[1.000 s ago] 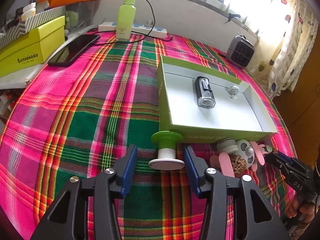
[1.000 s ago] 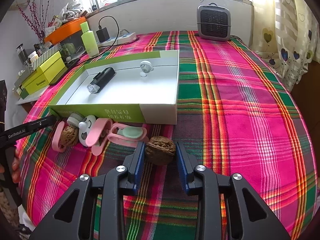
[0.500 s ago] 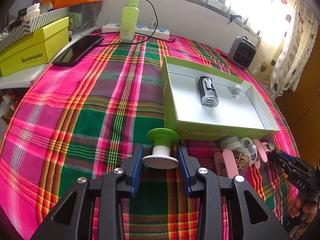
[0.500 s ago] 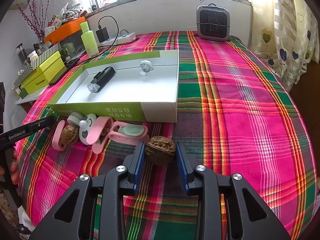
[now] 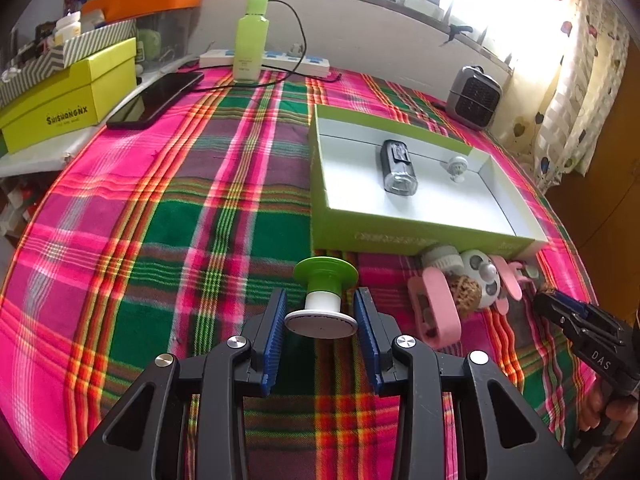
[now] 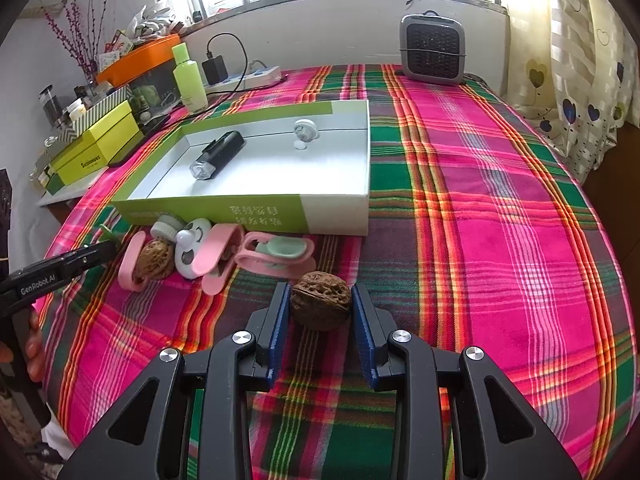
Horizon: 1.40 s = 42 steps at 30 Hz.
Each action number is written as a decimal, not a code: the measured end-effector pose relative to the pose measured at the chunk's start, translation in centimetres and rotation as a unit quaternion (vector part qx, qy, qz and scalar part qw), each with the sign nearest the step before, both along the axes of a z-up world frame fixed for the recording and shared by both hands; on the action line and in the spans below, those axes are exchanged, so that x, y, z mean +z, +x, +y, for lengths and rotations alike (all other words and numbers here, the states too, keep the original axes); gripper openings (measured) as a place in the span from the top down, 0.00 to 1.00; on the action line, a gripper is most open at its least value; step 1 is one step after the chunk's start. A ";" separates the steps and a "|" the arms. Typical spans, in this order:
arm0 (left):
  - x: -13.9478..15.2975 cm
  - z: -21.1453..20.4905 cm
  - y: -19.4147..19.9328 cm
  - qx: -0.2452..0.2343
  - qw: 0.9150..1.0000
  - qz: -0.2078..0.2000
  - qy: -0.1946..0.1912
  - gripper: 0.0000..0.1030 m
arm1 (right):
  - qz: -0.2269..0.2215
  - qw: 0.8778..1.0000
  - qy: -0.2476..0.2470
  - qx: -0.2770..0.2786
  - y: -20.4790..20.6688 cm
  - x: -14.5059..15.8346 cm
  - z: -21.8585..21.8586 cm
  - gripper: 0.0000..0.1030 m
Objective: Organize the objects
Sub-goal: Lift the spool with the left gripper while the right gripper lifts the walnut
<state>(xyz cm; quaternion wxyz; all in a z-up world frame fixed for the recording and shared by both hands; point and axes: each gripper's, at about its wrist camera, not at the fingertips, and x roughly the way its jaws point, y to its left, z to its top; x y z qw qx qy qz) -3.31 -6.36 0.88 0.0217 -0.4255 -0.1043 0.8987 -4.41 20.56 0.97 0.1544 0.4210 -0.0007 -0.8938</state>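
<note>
My left gripper [image 5: 320,300] is shut on a green-and-white spool [image 5: 325,276], its blue pads pressing the white disc at the near end. My right gripper [image 6: 320,292] is shut on a brown walnut [image 6: 320,302] at the plaid cloth. Behind both lies a green-and-white box [image 5: 400,236] [image 6: 224,210] holding a black flashlight [image 5: 396,166] [image 6: 218,152] and a small white round piece [image 5: 456,166] [image 6: 305,132]. Against the box's front wall sits a pile of pink clips [image 6: 218,256] [image 5: 434,308], a second walnut [image 6: 154,258] and a white round gadget [image 6: 194,246].
A grey heater [image 6: 432,48] stands at the back by the wall. A green bottle [image 5: 250,38], a white power strip [image 5: 280,62], a black phone [image 5: 156,98] and a yellow box [image 5: 68,96] line the left side. The cloth drops off at the right, towards a curtain [image 6: 588,92].
My left gripper's jaws have closed in onto the spool's white disc. The right gripper and its walnut have not moved.
</note>
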 end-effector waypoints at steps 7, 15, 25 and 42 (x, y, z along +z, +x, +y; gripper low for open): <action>0.4 1.1 1.0 -0.010 1.000 0.014 -0.019 0.69 | 0.001 1.000 -0.005 0.008 0.7 0.0 -0.5 0.69; 0.7 1.9 1.9 -0.016 0.999 0.020 -0.023 0.69 | 0.005 1.000 -0.012 0.021 1.7 0.0 -1.4 0.69; 1.1 3.1 3.0 -0.028 0.999 0.030 -0.031 0.69 | 0.011 0.999 -0.021 0.037 2.7 0.1 -2.7 0.69; 1.4 4.3 4.2 -0.046 0.998 0.040 -0.033 0.69 | 0.019 0.999 -0.020 0.042 3.8 0.1 -3.1 0.69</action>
